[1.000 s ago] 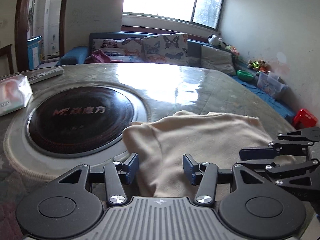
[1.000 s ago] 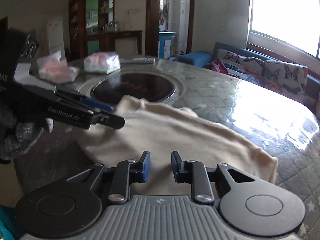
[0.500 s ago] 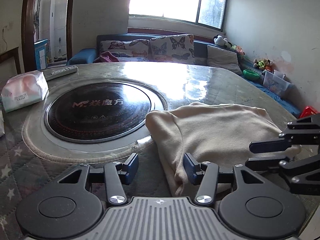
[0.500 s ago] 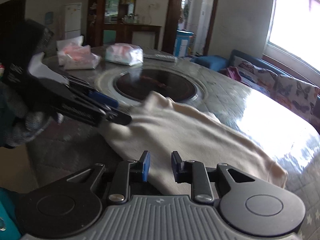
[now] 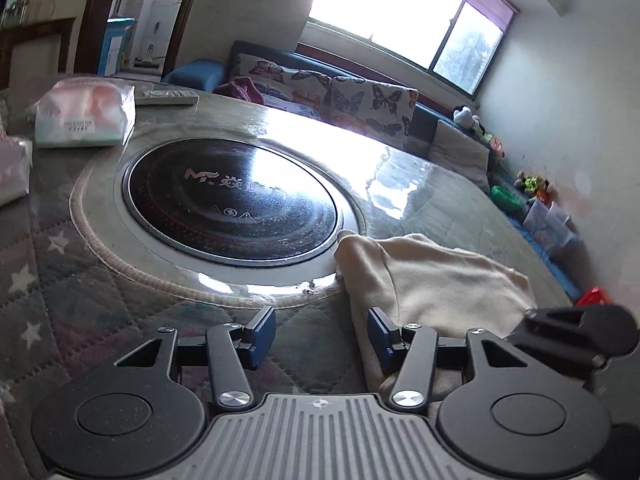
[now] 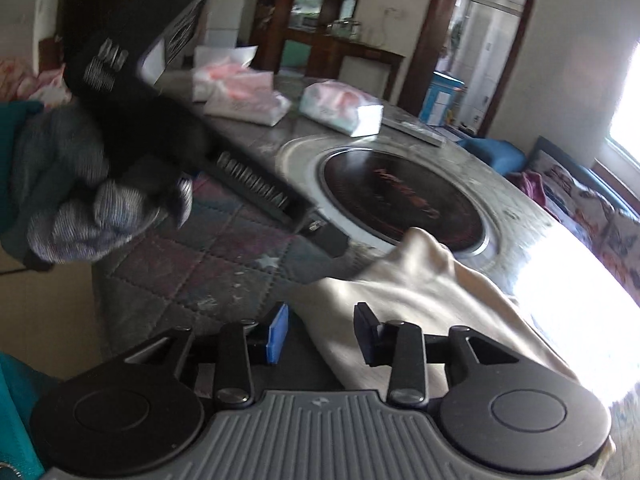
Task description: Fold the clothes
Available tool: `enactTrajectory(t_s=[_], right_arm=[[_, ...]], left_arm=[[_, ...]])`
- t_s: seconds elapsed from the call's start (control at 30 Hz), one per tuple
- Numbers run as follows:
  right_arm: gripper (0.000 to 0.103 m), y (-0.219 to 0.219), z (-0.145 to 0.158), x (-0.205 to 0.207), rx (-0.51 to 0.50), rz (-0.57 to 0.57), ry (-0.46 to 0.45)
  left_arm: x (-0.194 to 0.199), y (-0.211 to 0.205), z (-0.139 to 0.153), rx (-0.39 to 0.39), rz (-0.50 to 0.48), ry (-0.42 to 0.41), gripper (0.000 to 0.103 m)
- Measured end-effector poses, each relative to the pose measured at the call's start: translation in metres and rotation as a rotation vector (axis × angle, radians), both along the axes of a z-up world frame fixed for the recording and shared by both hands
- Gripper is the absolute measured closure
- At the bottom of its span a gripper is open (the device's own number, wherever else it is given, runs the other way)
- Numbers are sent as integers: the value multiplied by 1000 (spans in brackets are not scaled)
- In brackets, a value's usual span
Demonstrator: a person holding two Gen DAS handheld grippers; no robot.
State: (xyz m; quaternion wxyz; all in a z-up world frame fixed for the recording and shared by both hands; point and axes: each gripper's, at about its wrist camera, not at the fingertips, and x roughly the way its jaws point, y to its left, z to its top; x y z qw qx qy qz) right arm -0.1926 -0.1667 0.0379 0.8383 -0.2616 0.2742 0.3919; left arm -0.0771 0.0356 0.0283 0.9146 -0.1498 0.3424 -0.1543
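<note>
A cream garment (image 5: 432, 280) lies folded on the round table, its left edge at the rim of the black hob; it also shows in the right wrist view (image 6: 432, 304). My left gripper (image 5: 321, 334) is open and empty, low over the table, its right finger beside the garment's near-left edge. My right gripper (image 6: 320, 334) is open and empty, just above the garment's near corner. The left gripper's body (image 6: 256, 188), held by a gloved hand, shows blurred in the right wrist view. The right gripper's body (image 5: 576, 332) shows at the right edge of the left wrist view.
A black induction hob (image 5: 232, 204) is set in the table's middle. Tissue packs (image 5: 84, 116) and a remote (image 5: 166, 98) lie at the far left side. A quilted cover (image 5: 72, 280) spreads over the table. A sofa with butterfly cushions (image 5: 340, 96) stands behind.
Both grippers have pulled back and swung left, off the garment toward its near-left edge. The right gripper's jaws have opened wider. The garment has not visibly moved.
</note>
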Motion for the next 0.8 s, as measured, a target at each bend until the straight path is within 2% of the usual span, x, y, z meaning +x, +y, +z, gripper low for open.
enactTrajectory(t_s=[0.13,0.2,0.27,0.33,0.57,0.6,0.67,0.8], right_arm=[[65,14,-11,-1,-52,7,-29],[65,14,-10,3,-39,-8,-3],[67,14,-9,6,-27,-24,21],[74,14,-8,6,-30,-38,20],[78,14,-9,4,-20,-56,21],[83,13,-9,4,-17,-53,21],[92,3,-2,9,33,-67,52],[95,-16,12,18,131,-94,113]], left_arm=[[1,5,1,-80,0,25,43],[3,7,2,-117,2,38,42],[4,7,1,-143,7,53,41],[5,7,0,-168,12,69,38],[10,7,-3,-253,30,125,36],[11,7,-4,-267,35,137,36],[13,7,-6,-295,45,160,35],[18,5,-9,-366,65,194,34]])
